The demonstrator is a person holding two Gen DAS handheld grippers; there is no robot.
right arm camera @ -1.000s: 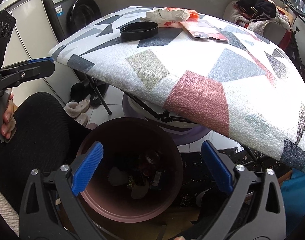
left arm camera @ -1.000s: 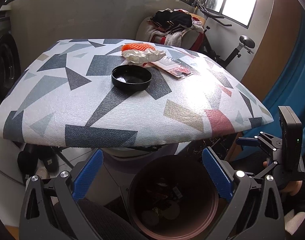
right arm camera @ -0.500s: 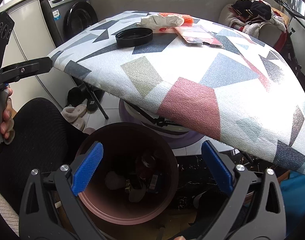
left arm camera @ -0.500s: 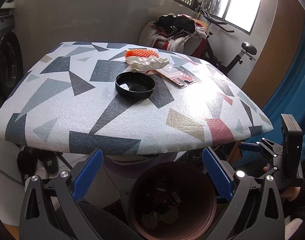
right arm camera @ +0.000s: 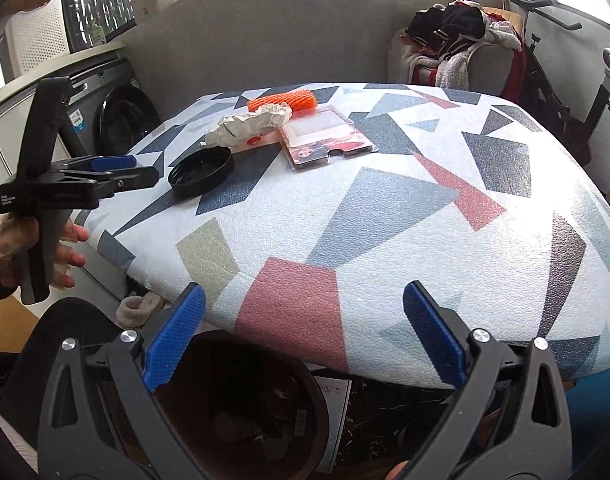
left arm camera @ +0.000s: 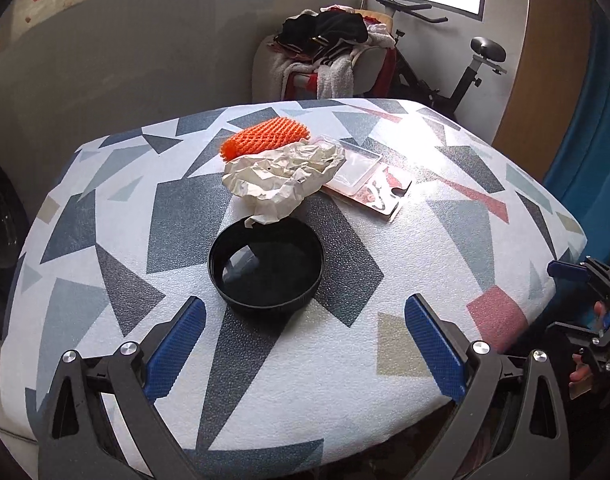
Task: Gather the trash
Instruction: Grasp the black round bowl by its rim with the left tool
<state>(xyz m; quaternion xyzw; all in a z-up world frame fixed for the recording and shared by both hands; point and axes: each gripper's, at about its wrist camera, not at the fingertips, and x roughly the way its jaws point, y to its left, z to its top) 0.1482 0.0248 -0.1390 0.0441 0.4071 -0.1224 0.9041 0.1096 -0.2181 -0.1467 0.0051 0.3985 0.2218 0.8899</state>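
Note:
Trash lies on the patterned table (left arm camera: 457, 248): a black round lid (left arm camera: 266, 268), crumpled white paper (left arm camera: 283, 180) touching its far rim, an orange foam net (left arm camera: 265, 138) behind the paper, and a clear blister pack (left arm camera: 369, 184) to the right. My left gripper (left arm camera: 305, 340) is open just above the table's near part, with the lid a little ahead of its blue pads (left arm camera: 175, 344). My right gripper (right arm camera: 303, 332) is open and empty at the table's near edge, over a brown bin (right arm camera: 241, 408) holding scraps. The right wrist view shows the lid (right arm camera: 201, 172), paper (right arm camera: 251, 126), net (right arm camera: 283, 100) and pack (right arm camera: 325, 136) far left.
A washing machine (right arm camera: 117, 120) stands left of the table. A chair piled with clothes (left arm camera: 329, 52) and an exercise bike (left arm camera: 465, 76) are behind it. A blue curtain (left arm camera: 593, 152) hangs at the right. A hand (right arm camera: 61, 252) holds the left gripper's handle.
Both grippers rose from above the bin below the table edge. The left one moved forward over the tabletop toward the black lid. Both stayed open and empty.

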